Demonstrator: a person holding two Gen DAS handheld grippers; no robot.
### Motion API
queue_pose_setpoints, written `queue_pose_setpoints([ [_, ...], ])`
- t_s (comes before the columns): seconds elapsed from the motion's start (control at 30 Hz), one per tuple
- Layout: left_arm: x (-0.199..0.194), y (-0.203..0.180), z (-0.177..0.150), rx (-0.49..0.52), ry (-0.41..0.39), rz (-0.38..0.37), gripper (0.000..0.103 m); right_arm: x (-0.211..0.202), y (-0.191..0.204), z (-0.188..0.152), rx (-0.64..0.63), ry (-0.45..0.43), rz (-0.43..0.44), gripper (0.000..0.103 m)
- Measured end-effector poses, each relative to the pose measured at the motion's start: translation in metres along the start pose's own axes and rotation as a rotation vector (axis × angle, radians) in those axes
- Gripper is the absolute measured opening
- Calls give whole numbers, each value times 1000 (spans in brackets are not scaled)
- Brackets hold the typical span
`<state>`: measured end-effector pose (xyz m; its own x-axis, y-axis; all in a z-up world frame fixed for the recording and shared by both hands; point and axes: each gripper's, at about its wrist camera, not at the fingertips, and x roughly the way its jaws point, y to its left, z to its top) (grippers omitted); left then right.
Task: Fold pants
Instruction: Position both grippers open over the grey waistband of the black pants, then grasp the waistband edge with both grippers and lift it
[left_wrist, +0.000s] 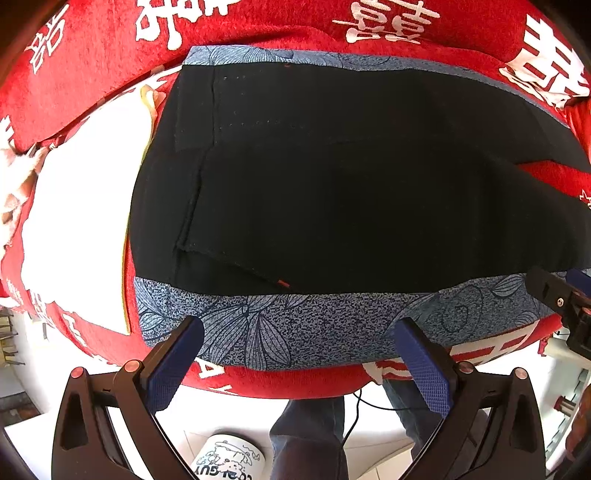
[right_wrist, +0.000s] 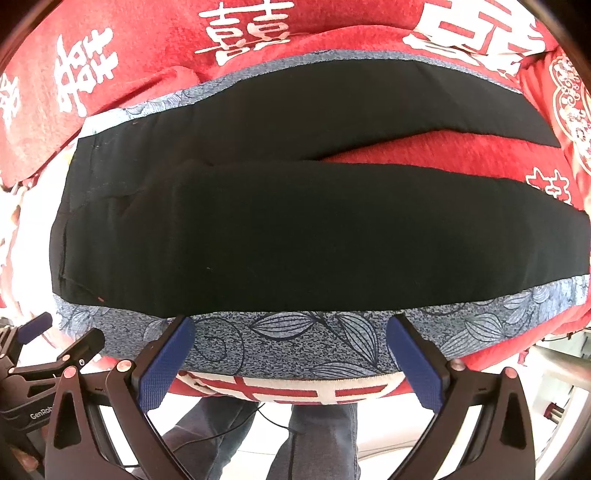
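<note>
Pants flat on red cloth, legs split toward 3 o'clock. Left gripper, right gripper both wide open, empty, at 6 o'clock hem. Advice: pinch near edge evenly, lift together.

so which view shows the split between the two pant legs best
The right wrist view. There the pants spread across the frame and the legs part in a clear V with the red blanket showing between them. The left wrist view sits nearer the waist end; the split shows only at its right edge.
</note>
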<state>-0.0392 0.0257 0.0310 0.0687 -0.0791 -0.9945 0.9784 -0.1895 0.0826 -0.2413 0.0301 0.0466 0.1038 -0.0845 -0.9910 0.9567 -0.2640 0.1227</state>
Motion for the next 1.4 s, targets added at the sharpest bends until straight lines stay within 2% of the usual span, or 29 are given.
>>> queue_pose_setpoints([
  [0.53, 7, 7, -2, -22, 11, 5, 103, 5, 2, 2, -13, 11, 3, 103],
  [0.97, 12, -5, -4, -47, 24, 40, 103, 7, -2, 3, -42, 22, 31, 103],
  [1.27, 13, -16, -4, -89, 33, 62, 103, 12, -17, 5, -68, 33, 88, 103],
  [1.4, 19, -12, -4, -135, 62, 45, 103, 17, -23, 7, -81, 46, 138, 103],
])
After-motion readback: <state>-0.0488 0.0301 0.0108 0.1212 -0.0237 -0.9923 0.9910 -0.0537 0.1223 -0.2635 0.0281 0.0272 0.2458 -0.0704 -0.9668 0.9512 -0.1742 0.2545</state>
